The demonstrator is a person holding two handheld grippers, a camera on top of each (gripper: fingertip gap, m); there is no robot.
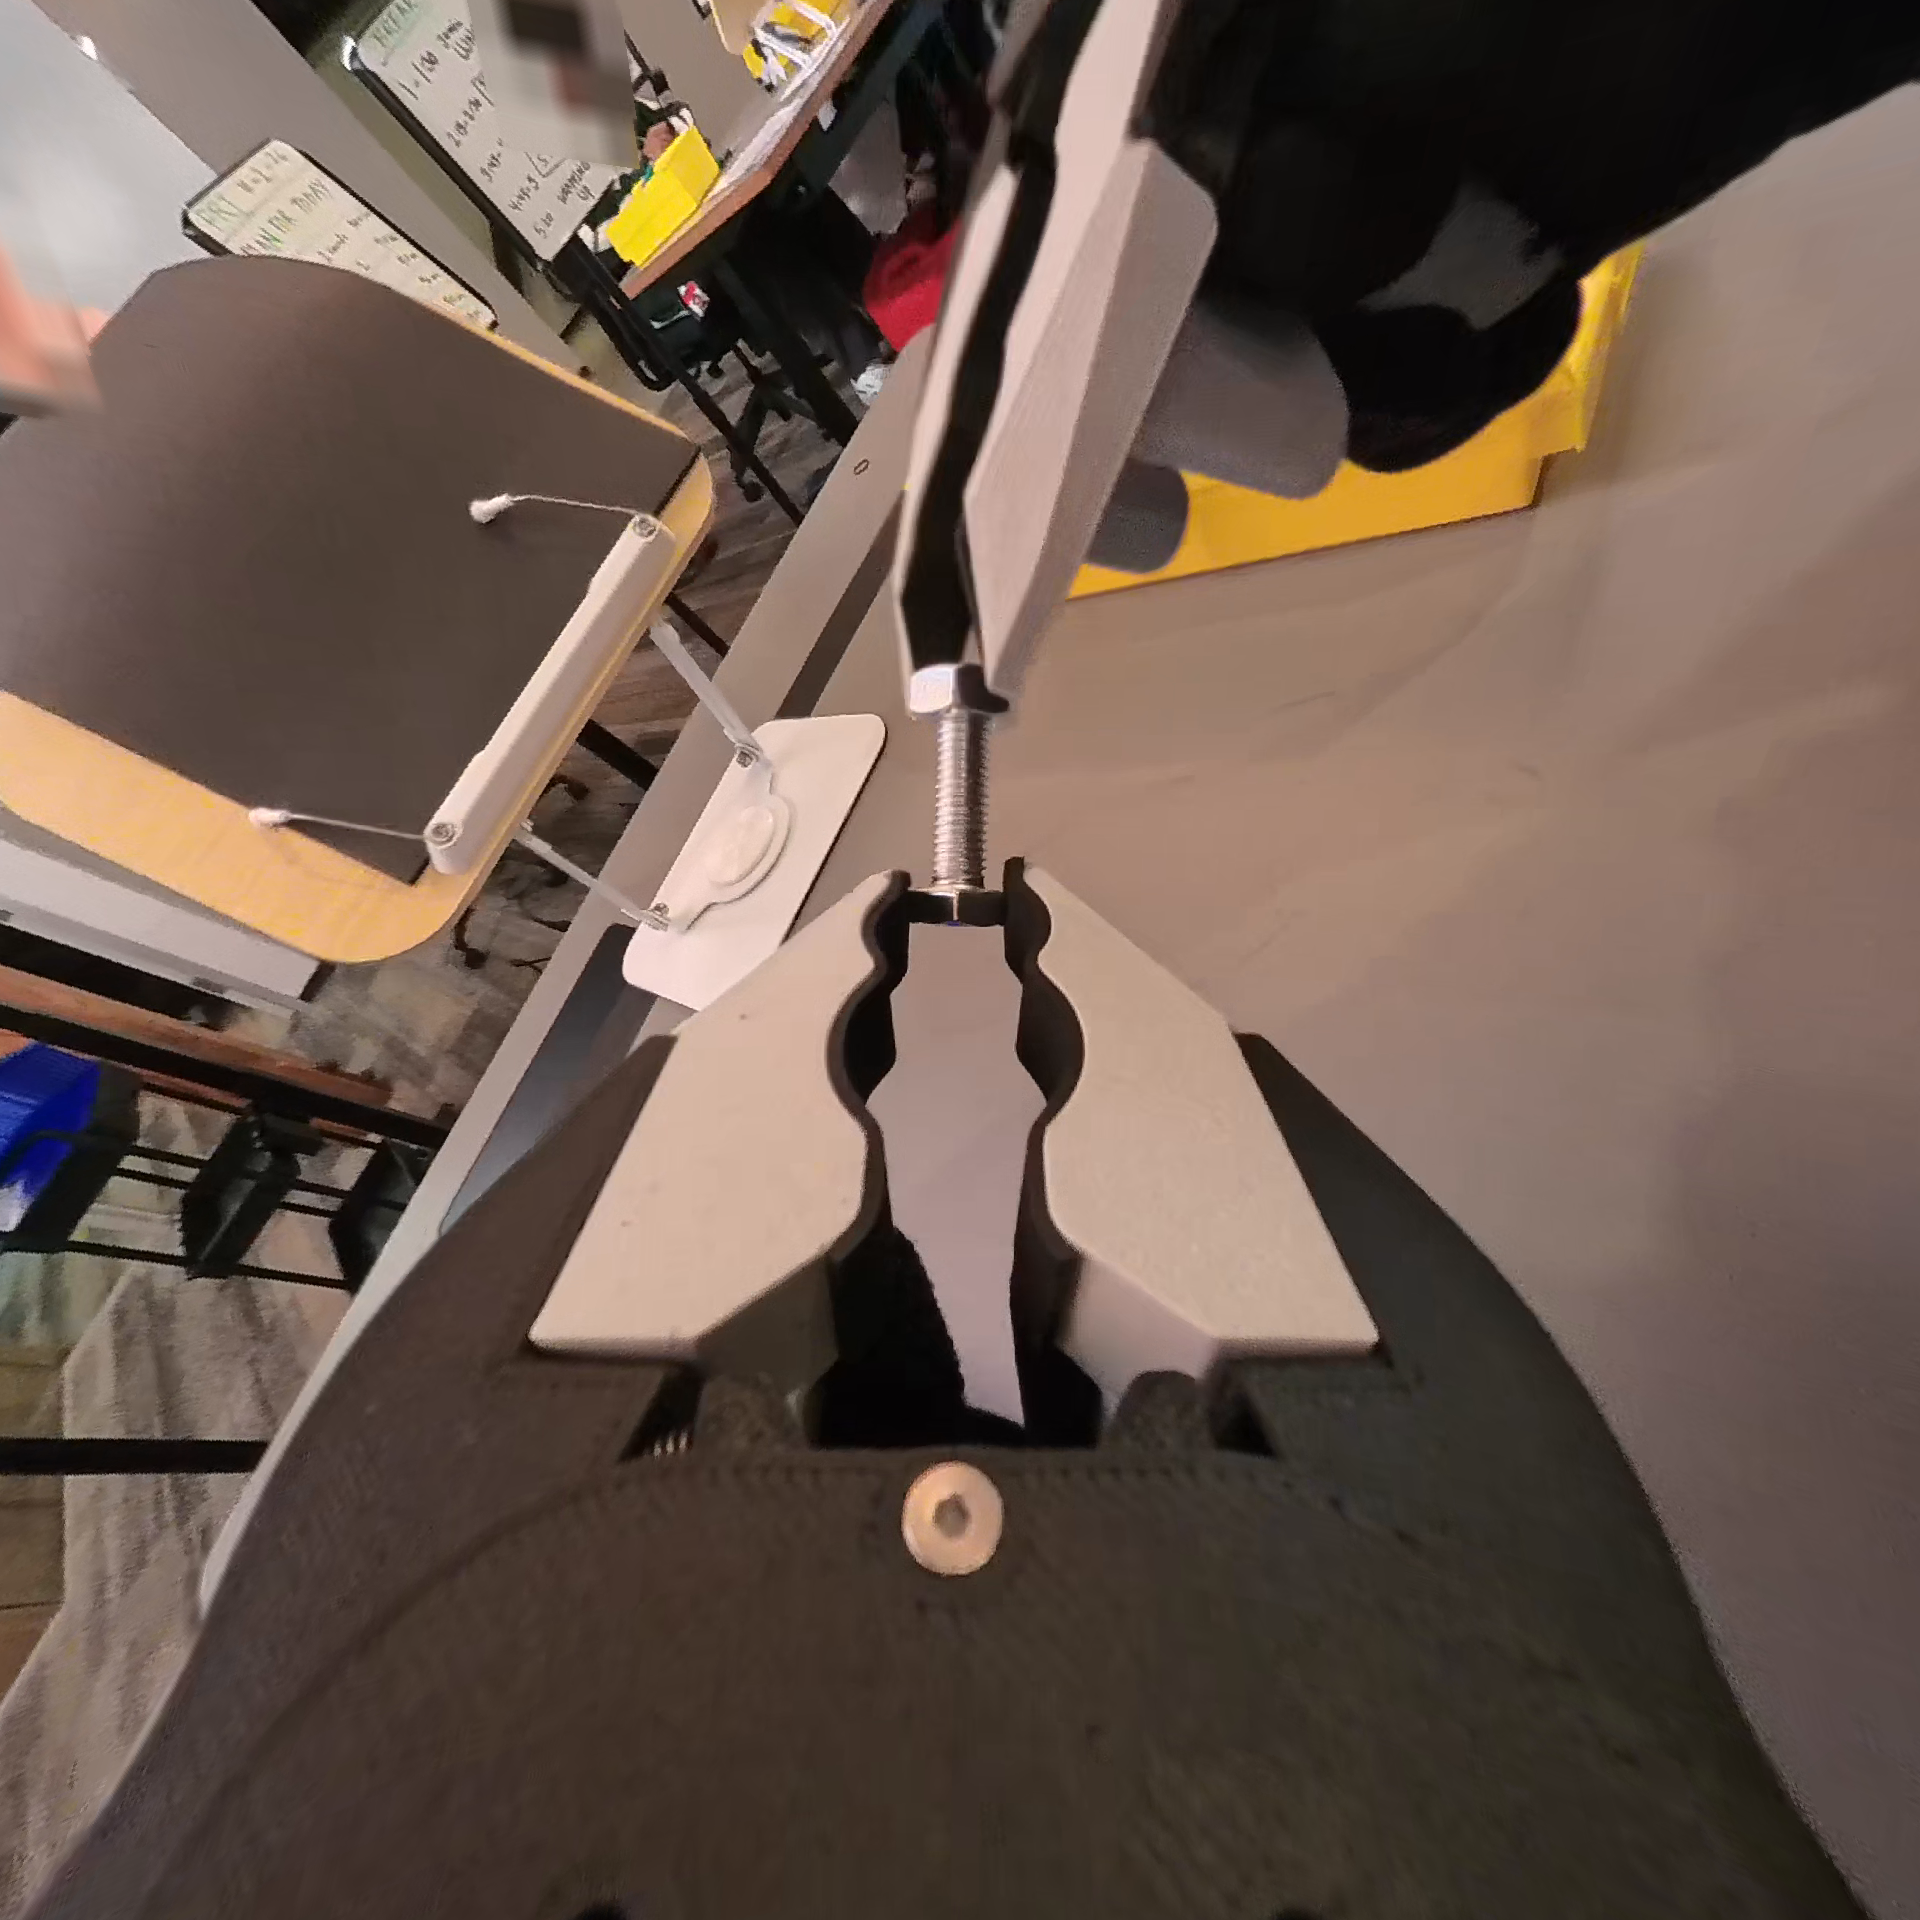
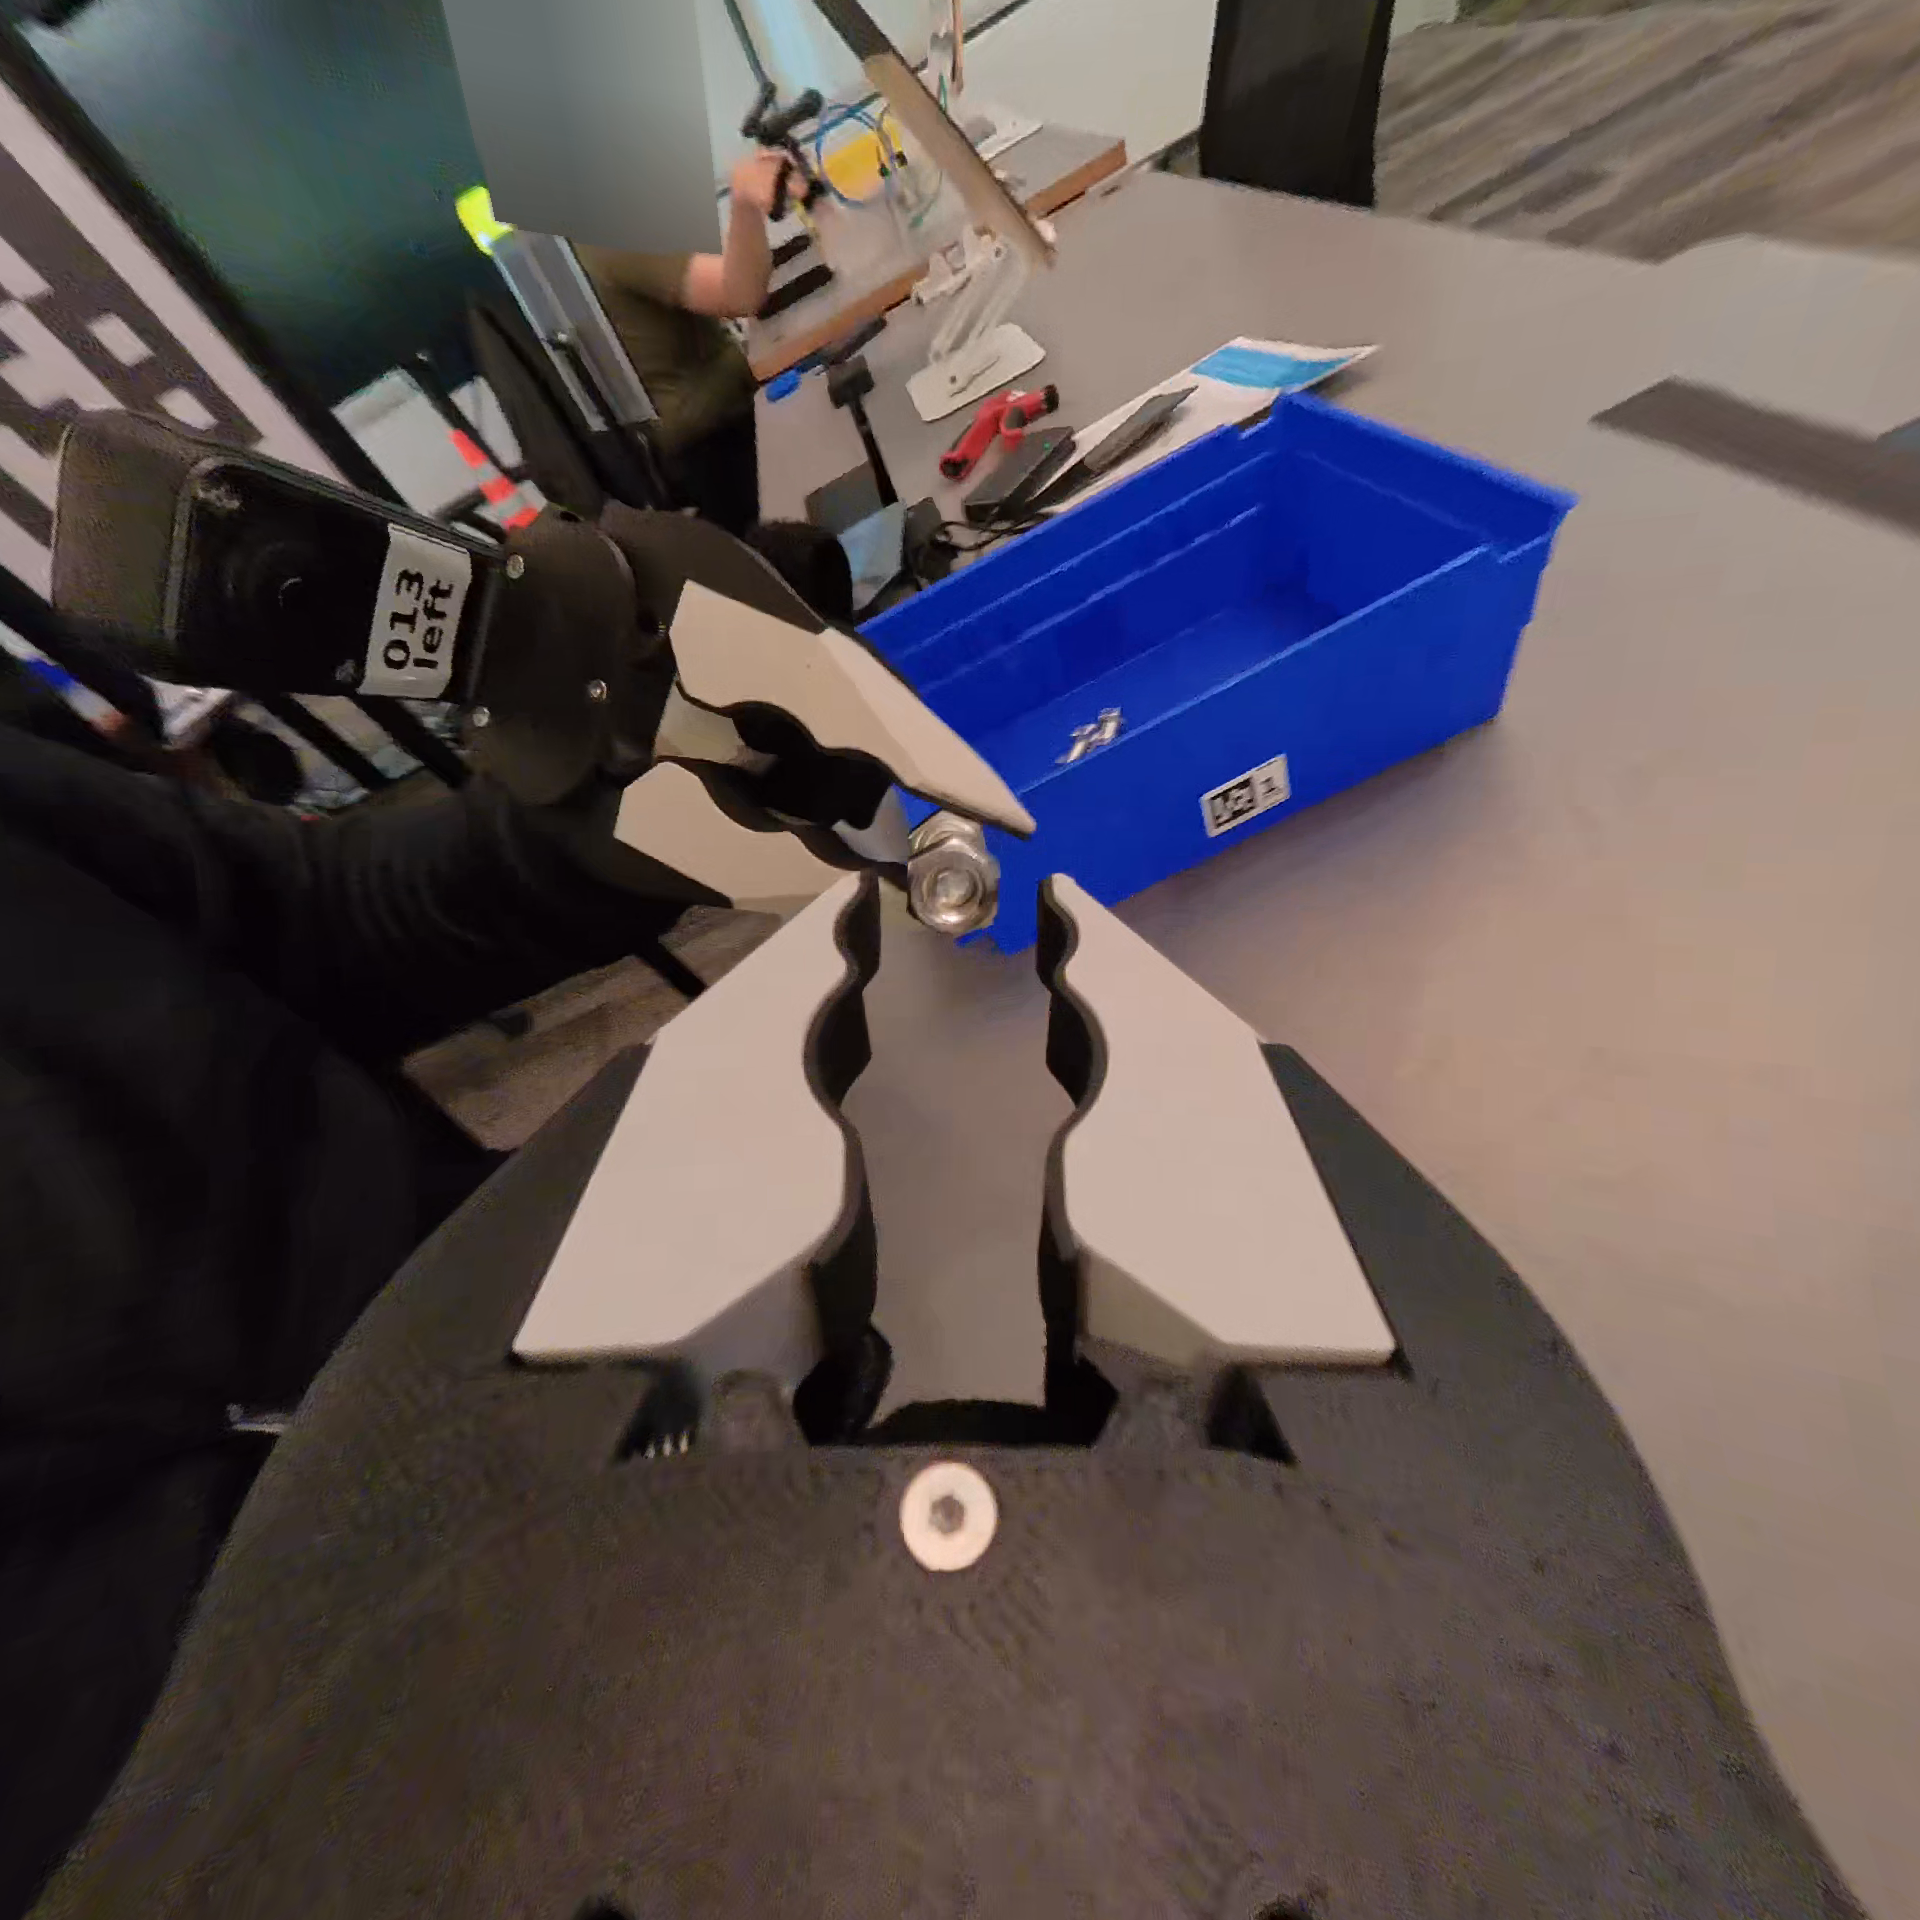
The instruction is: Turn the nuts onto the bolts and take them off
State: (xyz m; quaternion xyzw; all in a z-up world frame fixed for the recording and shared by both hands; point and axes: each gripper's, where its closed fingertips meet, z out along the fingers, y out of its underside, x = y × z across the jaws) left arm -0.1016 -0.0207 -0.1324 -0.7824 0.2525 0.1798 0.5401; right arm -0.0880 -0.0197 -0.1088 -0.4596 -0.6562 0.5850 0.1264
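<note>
A silver bolt [image 1: 958, 800] hangs in the air over the grey table [image 1: 1455, 987]. My left gripper [image 1: 961, 888] is shut on the nut [image 1: 956, 912] at the bolt's threaded end. My right gripper [image 1: 954, 681] comes down from above at the bolt's hex head [image 1: 945, 694]. In the right wrist view the head [image 2: 951, 883] is seen end-on between the right gripper's [image 2: 956, 888] fingertips. There is a gap on each side of it, so the jaws stand open around it. The left gripper [image 2: 940, 836] reaches in from the left.
A blue bin [image 2: 1143, 831] stands just behind the bolt, with a few small metal parts [image 2: 1091, 738] inside. A yellow bin [image 1: 1351, 520] is behind the right gripper. A white stand base [image 1: 758, 852] sits by the table edge. Tools and papers [image 2: 1039, 426] lie farther back.
</note>
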